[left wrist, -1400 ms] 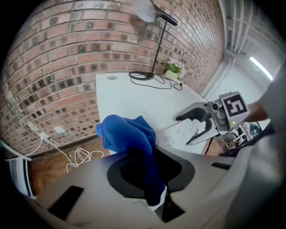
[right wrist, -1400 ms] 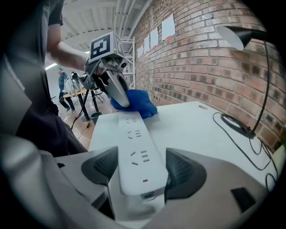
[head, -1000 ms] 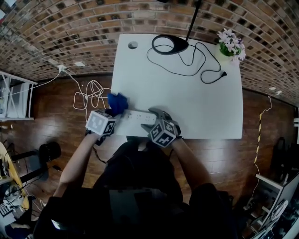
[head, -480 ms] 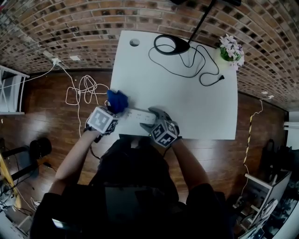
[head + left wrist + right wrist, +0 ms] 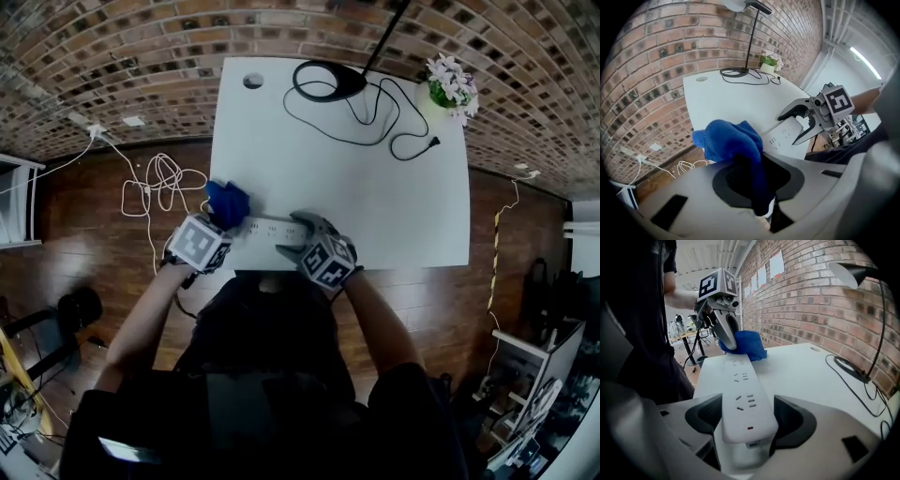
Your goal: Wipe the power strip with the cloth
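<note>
In the head view, the person's two arms reach up from the bottom of the frame to the near edge of the white table [image 5: 375,178]. The right gripper [image 5: 292,234], at lower centre, is clamped on one end of the strip [image 5: 265,228]. In its own view the jaws press both sides of the strip [image 5: 743,394], which runs away up the frame. The strip lies along the table's near edge. At its other end, left of centre, the left gripper [image 5: 221,221] has its jaws closed on the blue cloth [image 5: 228,201]. In the left gripper view a fold of cloth [image 5: 729,140] is pinched between the jaws and the rest bunches out ahead. The right gripper view shows that bunch [image 5: 749,345] lying against the strip's far end. Farther up the table, a black lamp [image 5: 328,80] and its looping cord [image 5: 398,127] sit at upper centre, and a plant [image 5: 448,84] stands at the upper right corner. A brick wall [image 5: 141,56] lies beyond.
</note>
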Available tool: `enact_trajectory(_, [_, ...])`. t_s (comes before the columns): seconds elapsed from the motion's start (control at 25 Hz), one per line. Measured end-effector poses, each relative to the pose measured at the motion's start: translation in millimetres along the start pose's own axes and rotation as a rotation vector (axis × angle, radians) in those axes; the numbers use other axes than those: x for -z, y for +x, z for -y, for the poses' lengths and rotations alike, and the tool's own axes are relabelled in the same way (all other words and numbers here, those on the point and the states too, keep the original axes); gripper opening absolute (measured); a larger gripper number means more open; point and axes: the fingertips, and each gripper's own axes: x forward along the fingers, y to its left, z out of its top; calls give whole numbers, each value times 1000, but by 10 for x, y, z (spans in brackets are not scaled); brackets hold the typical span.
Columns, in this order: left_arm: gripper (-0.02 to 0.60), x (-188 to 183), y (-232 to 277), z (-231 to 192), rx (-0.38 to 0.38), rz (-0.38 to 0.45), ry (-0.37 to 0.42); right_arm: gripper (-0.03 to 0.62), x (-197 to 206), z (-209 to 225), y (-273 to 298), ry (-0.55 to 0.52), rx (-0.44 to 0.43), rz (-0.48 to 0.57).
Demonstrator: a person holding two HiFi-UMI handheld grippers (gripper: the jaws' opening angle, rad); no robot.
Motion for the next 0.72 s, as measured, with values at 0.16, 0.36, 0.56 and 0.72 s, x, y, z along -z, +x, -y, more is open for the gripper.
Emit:
enact_trajectory(0.16, [54,-28,6,66,-37,-22,-30,339,4,-1,-10,5,-26,40])
enact_trajectory(0.36, [54,-120,53,134,-124,-27,-53,323,48,-31,-82,-75,-99,76])
enact_trajectory(0.56, [55,-119,-23,70,-210,-27,-95,281,82,-123,-82,-147,-184,65])
enact_trajectory(0.72, [55,-157,40,225,-207,-18,-125,267,112,-136,-64,-172,-196,62])
